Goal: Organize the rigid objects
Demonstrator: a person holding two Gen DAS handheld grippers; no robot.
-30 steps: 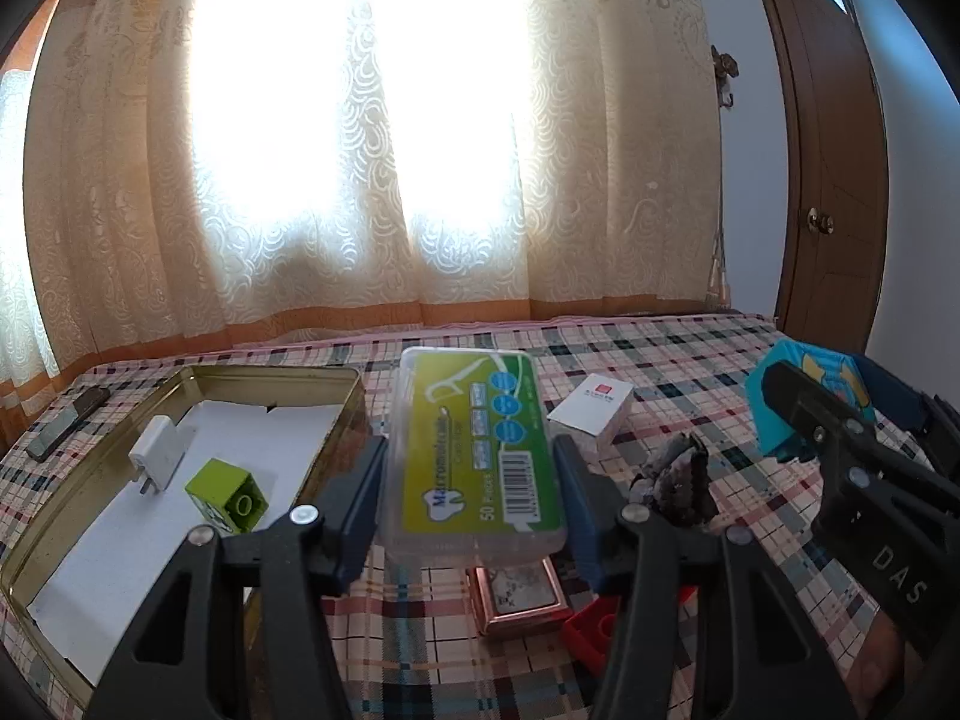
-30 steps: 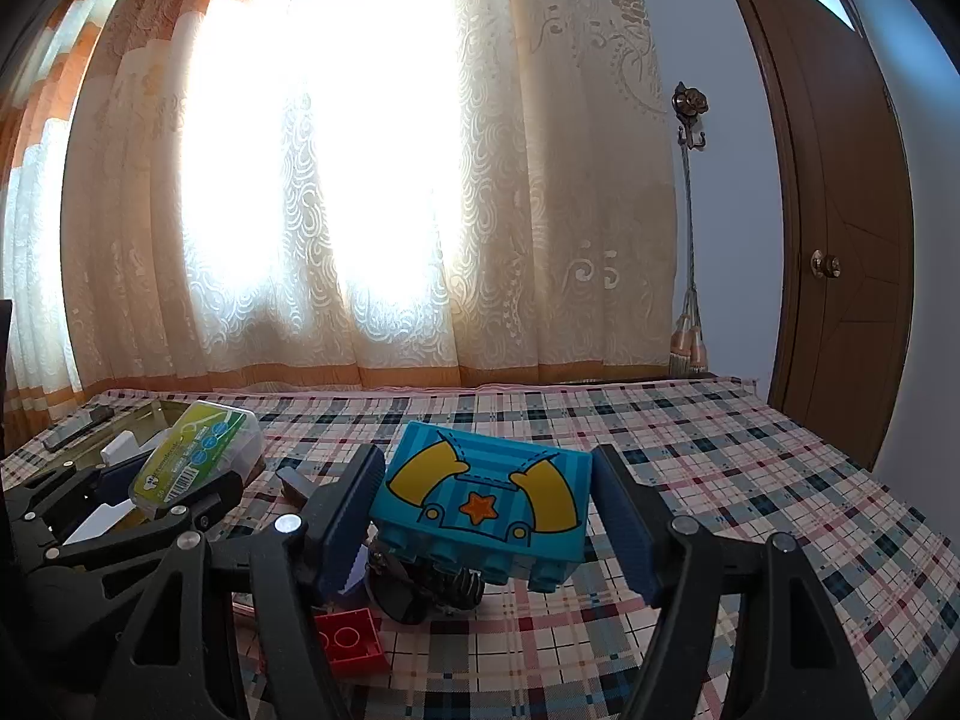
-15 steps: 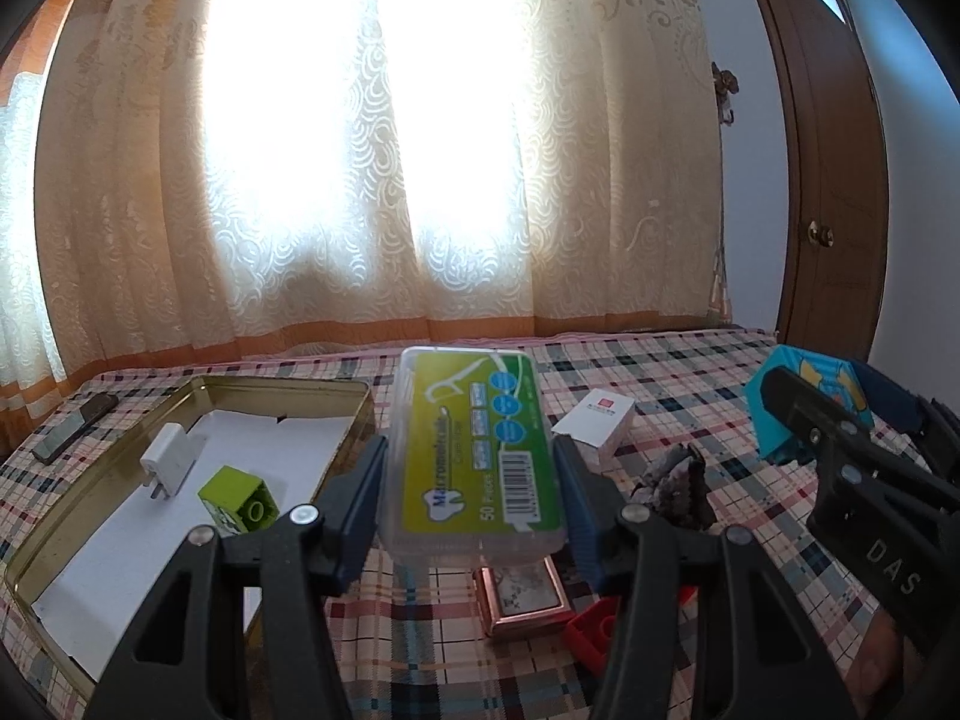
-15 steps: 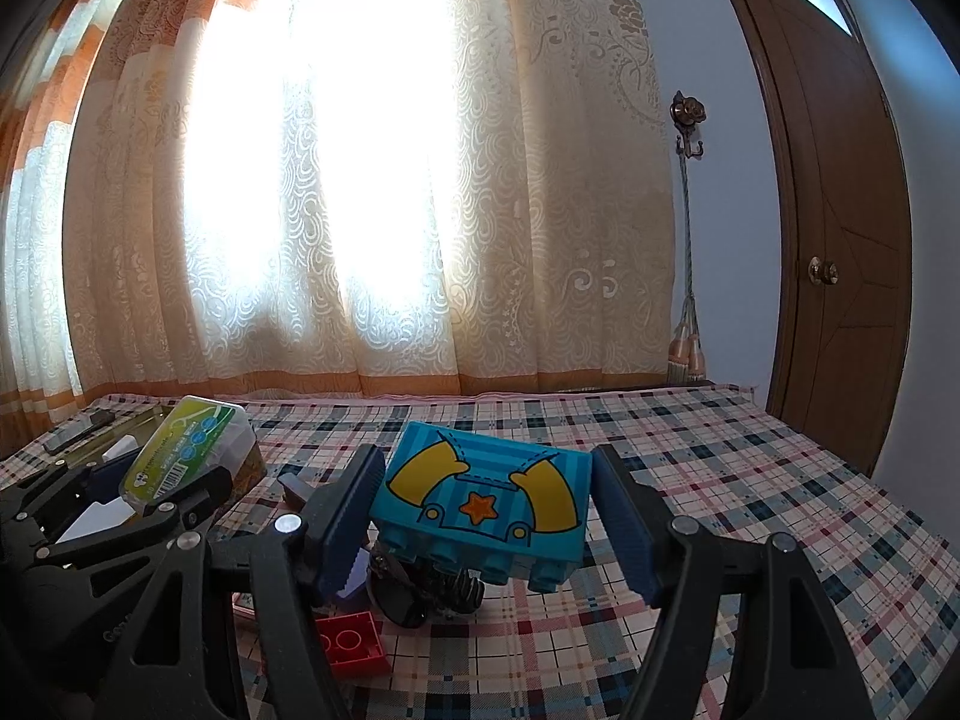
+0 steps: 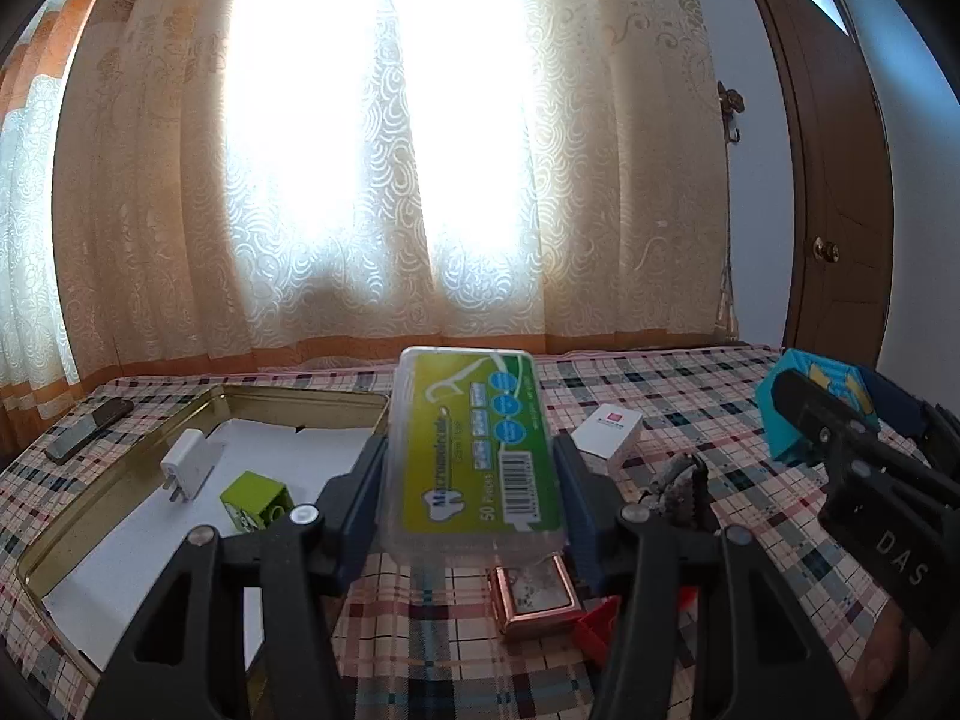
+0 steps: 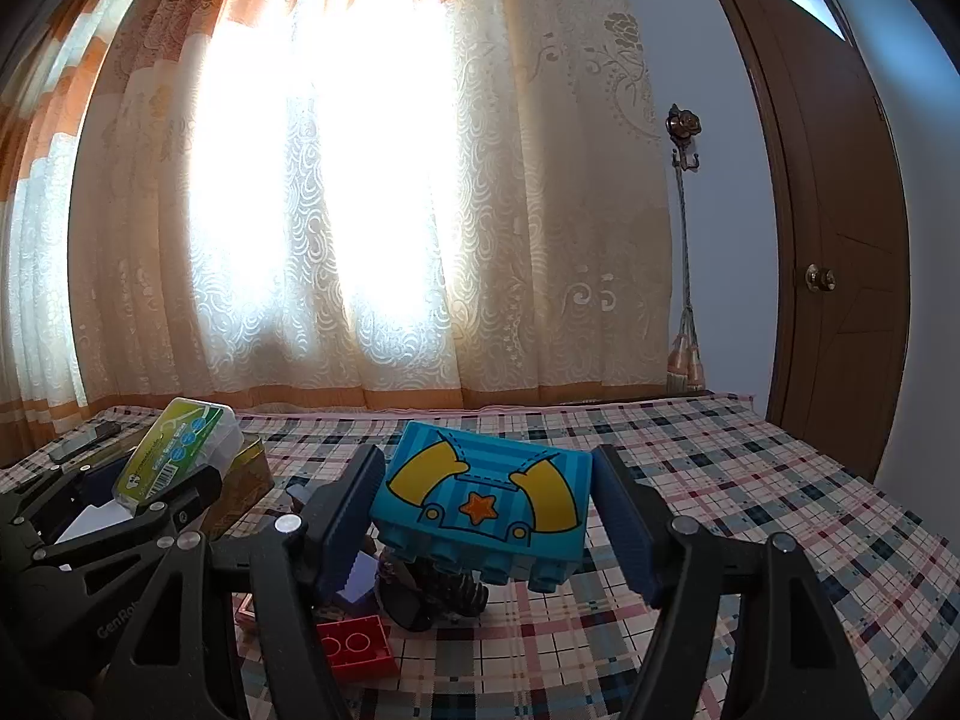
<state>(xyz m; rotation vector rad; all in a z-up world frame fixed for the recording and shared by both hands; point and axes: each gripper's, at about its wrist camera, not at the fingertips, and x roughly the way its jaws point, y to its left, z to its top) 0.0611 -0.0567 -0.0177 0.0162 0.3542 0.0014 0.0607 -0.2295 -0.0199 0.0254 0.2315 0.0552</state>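
Note:
My left gripper (image 5: 471,498) is shut on a clear floss-pick box (image 5: 474,420) with a green label, held above the checked tablecloth just right of a gold tin tray (image 5: 300,405). In the tray lie a white plug (image 5: 189,462) and a green brick (image 5: 258,501). My right gripper (image 6: 489,516) is shut on a blue toy brick (image 6: 486,498) painted with yellow sleeves and an orange star, held above the cloth. That blue brick (image 5: 804,414) also shows at the right of the left wrist view. The floss-pick box (image 6: 180,450) appears at the left of the right wrist view.
On the cloth lie a white carton (image 5: 609,429), a copper-framed square (image 5: 534,591), a red brick (image 6: 354,645) and a dark clip-like object (image 6: 432,594) under the blue brick. A dark remote (image 5: 90,429) lies at the far left. Curtains hang behind and a door stands on the right.
The left gripper has tipped slightly upward with the floss-pick box, so the tray sits a little lower in its view. The right gripper and blue brick have not moved.

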